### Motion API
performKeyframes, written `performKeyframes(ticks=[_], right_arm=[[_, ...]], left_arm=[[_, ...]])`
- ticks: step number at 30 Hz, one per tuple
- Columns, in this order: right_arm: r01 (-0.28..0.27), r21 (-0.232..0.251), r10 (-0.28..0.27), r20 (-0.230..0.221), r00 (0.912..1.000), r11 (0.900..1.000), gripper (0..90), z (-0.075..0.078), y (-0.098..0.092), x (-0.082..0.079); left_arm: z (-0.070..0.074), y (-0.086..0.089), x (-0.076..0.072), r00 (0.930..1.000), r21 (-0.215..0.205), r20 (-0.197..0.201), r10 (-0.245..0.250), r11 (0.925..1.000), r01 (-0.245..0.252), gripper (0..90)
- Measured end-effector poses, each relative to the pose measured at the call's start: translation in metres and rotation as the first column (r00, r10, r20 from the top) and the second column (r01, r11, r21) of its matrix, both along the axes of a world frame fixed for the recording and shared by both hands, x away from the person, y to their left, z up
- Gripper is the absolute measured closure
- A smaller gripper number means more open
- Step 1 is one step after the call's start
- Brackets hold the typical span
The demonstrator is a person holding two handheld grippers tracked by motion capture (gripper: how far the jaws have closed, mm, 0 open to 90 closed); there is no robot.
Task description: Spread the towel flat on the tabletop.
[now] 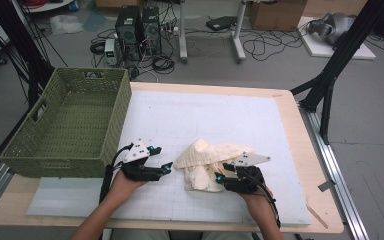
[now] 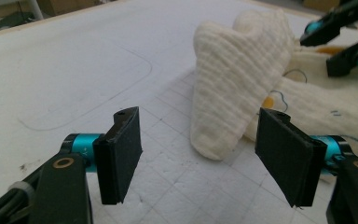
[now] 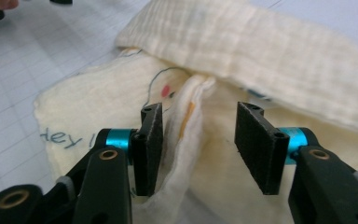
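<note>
Meanwhile, right tool [image 3: 198,140] straddles a cloth [image 3: 279,56] fold, pads apart.

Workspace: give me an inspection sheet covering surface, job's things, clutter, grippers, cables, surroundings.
Surface: white gridded mat on a wooden table.
Job's things: cream cloth, crumpled and partly folded, printed side showing; green woven basket at the table's left.
Clutter: nothing seen on the mat.
Grippers: left gripper open, short of the cloth; right gripper open, a cloth fold between its jaws, touching one pad.
Cables: one trails from each gripper; loose cables on the floor behind.
Surroundings: computer towers, cardboard box, black frame legs.
</note>
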State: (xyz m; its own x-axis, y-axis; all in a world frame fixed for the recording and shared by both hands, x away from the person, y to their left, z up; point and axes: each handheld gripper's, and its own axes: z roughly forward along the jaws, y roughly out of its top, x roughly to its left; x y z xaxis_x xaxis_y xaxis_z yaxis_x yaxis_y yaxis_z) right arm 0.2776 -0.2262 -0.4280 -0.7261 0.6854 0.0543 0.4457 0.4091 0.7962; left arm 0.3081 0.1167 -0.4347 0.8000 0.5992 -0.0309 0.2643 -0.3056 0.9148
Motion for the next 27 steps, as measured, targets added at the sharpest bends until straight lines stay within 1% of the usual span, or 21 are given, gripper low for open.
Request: performKeyframes(ticks=[1, 2, 3, 5, 6, 8, 10, 12, 13, 14, 15, 17, 18, 19, 21, 22, 23, 24, 25, 26, 27], right_arm=[[0.010, 0.000, -0.010, 0.017, 0.9998, 1.000, 51.8, 0.002, -0.001, -0.001], [0.018, -0.003, -0.018, 0.029, 0.9994, 1.000, 52.6, 0.003, -0.002, -0.001], [0.025, -0.015, -0.024, 0.042, 0.9988, 1.000, 54.1, 0.004, -0.004, -0.002], [0.029, -0.018, -0.028, 0.057, 0.9980, 0.999, 58.5, 0.006, -0.006, -0.002], [0.031, -0.024, -0.029, 0.066, 0.9974, 0.999, 60.8, 0.007, -0.006, -0.002], [0.025, -0.033, -0.023, 0.067, 0.9975, 0.999, 67.2, 0.006, -0.006, -0.002], [0.017, -0.050, -0.014, 0.056, 0.9984, 0.999, 72.4, 0.005, -0.005, -0.001], [0.014, -0.054, -0.012, 0.047, 0.9988, 0.998, 76.2, 0.002, -0.005, 0.000], [0.013, -0.054, -0.011, 0.041, 0.9991, 0.998, 77.6, 0.001, -0.006, 0.001], [0.020, -0.050, -0.018, 0.033, 0.9993, 0.999, 78.8, 0.000, -0.006, 0.001], [0.021, -0.047, -0.019, 0.032, 0.9993, 0.999, 80.4, 0.000, -0.007, 0.002], [0.024, -0.045, -0.023, 0.030, 0.9993, 0.999, 81.8, -0.001, -0.008, 0.003], [0.028, -0.041, -0.027, 0.022, 0.9994, 0.999, 82.1, -0.001, -0.009, 0.003], [0.032, -0.043, -0.031, 0.021, 0.9993, 0.999, 82.8, -0.001, -0.010, 0.003], [0.040, -0.058, -0.039, 0.010, 0.9992, 0.998, 83.5, -0.001, -0.012, 0.002], [0.041, -0.069, -0.041, 0.004, 0.9992, 0.997, 83.8, -0.001, -0.013, 0.002], [0.043, -0.077, -0.044, -0.005, 0.9990, 0.996, 84.2, -0.001, -0.015, 0.001], [0.042, -0.087, -0.043, -0.008, 0.9990, 0.995, 84.4, -0.002, -0.016, 0.001], [0.042, -0.094, -0.044, -0.017, 0.9989, 0.995, 84.6, -0.002, -0.018, 0.000], [0.038, -0.101, -0.041, -0.024, 0.9989, 0.994, 84.7, -0.002, -0.020, -0.001], [0.032, -0.108, -0.036, -0.031, 0.9989, 0.994, 84.8, -0.002, -0.021, -0.003]], left_arm=[[0.001, -0.003, 0.001, 1.0000, 0.014, 0.001, -0.009, 0.9999, 0.009, 32.0], [0.002, -0.006, 0.003, 0.9999, 0.012, -0.005, -0.015, 0.9998, 0.015, 33.0], [0.003, -0.009, 0.005, 0.9997, 0.020, -0.011, -0.024, 0.9995, 0.024, 33.9], [0.000, -0.017, 0.009, 0.9992, 0.037, -0.020, -0.036, 0.9987, 0.036, 35.5], [-0.001, -0.021, 0.011, 0.9982, 0.061, -0.033, -0.051, 0.9968, 0.053, 37.8], [-0.006, -0.030, 0.015, 0.9969, 0.102, -0.051, -0.060, 0.9926, 0.065, 40.2], [-0.011, -0.039, 0.017, 0.9953, 0.163, -0.062, -0.074, 0.9831, 0.083, 45.5], [-0.014, -0.045, 0.018, 0.9937, 0.195, -0.068, -0.089, 0.9756, 0.101, 47.9], [-0.015, -0.048, 0.018, 0.9938, 0.209, -0.064, -0.090, 0.9725, 0.102, 52.6], [-0.015, -0.050, 0.018, 0.9944, 0.233, -0.064, -0.084, 0.9676, 0.097, 58.4], [-0.015, -0.051, 0.019, 0.9940, 0.233, -0.069, -0.085, 0.9673, 0.099, 65.4], [-0.014, -0.052, 0.020, 0.9964, 0.250, -0.055, -0.065, 0.9651, 0.076, 82.5], [-0.013, -0.051, 0.023, 0.9960, 0.233, -0.070, -0.057, 0.9698, 0.071, 83.3], [-0.011, -0.047, 0.025, 0.9949, 0.198, -0.088, -0.051, 0.9779, 0.067, 83.8], [-0.006, -0.037, 0.030, 0.9941, 0.120, -0.108, -0.011, 0.9925, 0.024, 83.9], [-0.003, -0.029, 0.033, 0.9926, 0.083, -0.120, 0.015, 0.9966, -0.005, 83.9], [0.000, -0.022, 0.036, 0.9900, 0.046, -0.134, 0.043, 0.9982, -0.037, 83.9], [0.002, -0.014, 0.038, 0.9857, 0.004, -0.154, 0.069, 0.9976, -0.069, 83.9], [0.004, -0.008, 0.041, 0.9816, -0.010, -0.169, 0.089, 0.9957, -0.092, 83.9], [0.007, -0.003, 0.043, 0.9795, -0.009, -0.171, 0.107, 0.9939, -0.110, 83.8], [0.009, 0.002, 0.044, 0.9776, -0.023, -0.171, 0.123, 0.9914, -0.129, 83.8]])
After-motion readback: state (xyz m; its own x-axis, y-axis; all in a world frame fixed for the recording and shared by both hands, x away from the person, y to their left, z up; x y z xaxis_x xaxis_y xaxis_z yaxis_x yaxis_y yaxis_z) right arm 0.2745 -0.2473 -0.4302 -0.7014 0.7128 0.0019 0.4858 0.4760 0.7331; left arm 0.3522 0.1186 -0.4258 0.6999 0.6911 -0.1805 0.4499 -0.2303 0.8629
